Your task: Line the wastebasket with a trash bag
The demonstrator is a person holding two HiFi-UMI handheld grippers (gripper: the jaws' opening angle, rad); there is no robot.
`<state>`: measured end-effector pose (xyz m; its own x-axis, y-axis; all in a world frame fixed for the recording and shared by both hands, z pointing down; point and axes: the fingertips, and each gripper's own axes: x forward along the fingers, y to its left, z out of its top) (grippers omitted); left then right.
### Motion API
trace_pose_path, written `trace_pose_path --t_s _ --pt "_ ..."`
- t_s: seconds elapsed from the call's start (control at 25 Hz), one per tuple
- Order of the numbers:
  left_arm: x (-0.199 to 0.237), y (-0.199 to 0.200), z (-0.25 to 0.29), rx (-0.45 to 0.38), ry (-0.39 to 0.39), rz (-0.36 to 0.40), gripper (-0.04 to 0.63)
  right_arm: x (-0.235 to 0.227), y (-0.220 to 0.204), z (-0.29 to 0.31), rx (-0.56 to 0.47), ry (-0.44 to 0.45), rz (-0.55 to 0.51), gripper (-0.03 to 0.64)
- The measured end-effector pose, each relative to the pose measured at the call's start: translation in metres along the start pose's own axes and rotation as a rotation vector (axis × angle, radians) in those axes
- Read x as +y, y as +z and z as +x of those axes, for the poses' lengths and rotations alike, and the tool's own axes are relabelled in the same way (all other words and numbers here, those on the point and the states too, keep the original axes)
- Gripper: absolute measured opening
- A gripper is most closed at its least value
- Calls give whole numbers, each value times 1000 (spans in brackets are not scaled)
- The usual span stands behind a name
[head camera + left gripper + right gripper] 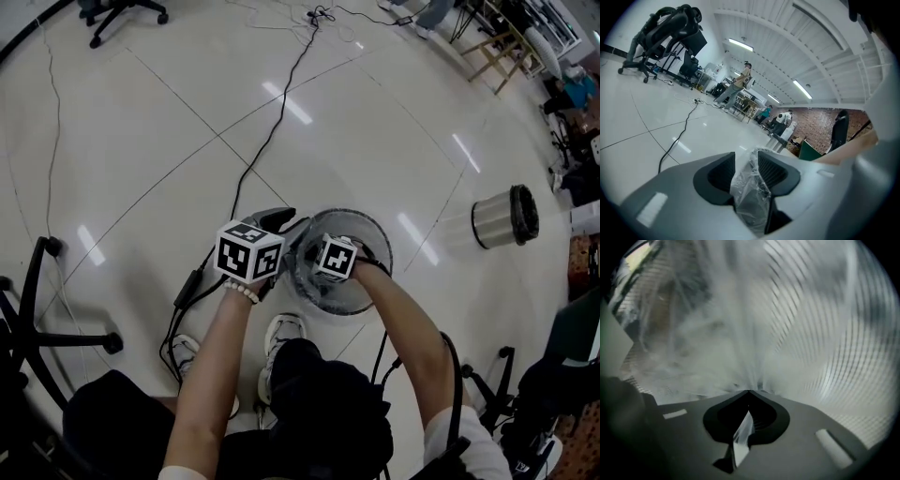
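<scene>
A round mesh wastebasket [361,298] stands on the floor in front of my feet, with a clear trash bag [302,265] in and over it. My left gripper [284,223] sits at the basket's left rim, and in the left gripper view it [746,157] is shut on a bunched fold of the trash bag [749,187]. The right gripper's marker cube [335,258] is over the basket's mouth, with the jaws pointing down inside and hidden. In the right gripper view my right gripper [749,392] is shut on a thin film of the bag [742,434], with bag [740,333] and mesh wall [834,357] ahead.
A second metal wastebasket [504,217] lies on its side to the right. A black cable [272,141] runs across the glossy floor to the basket's left. Office chair legs [42,300] stand at the left and a wooden stool [502,52] at the far right.
</scene>
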<state>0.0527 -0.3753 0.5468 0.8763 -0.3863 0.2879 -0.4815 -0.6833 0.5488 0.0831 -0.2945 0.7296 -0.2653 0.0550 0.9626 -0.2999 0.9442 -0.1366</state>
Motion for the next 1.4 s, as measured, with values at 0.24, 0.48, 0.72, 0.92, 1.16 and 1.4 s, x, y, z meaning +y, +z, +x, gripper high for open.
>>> trace_pose_path --t_s 0.24,0.48,0.72,0.92,1.16,1.4 --pt "7 11 -22 -41 86 6 163 20 25 -77 -38 -145 -172 2" --pt "11 -15 -57 -55 149 -69 164 11 22 -195 -252 -414 -19 7" --pt "4 -53 -86 -33 121 -80 165 23 -56 -272 -336 -607 163 102" --pt "-25 -82 -94 36 36 -25 180 71 -115 -252 -388 -509 335 225" --pt "-75 -126 -92 145 -31 117 269 106 -146 -206 -361 -481 426 232" --pt "-98 -153 -62 158 40 129 270 97 -151 -178 -417 -488 530 205"
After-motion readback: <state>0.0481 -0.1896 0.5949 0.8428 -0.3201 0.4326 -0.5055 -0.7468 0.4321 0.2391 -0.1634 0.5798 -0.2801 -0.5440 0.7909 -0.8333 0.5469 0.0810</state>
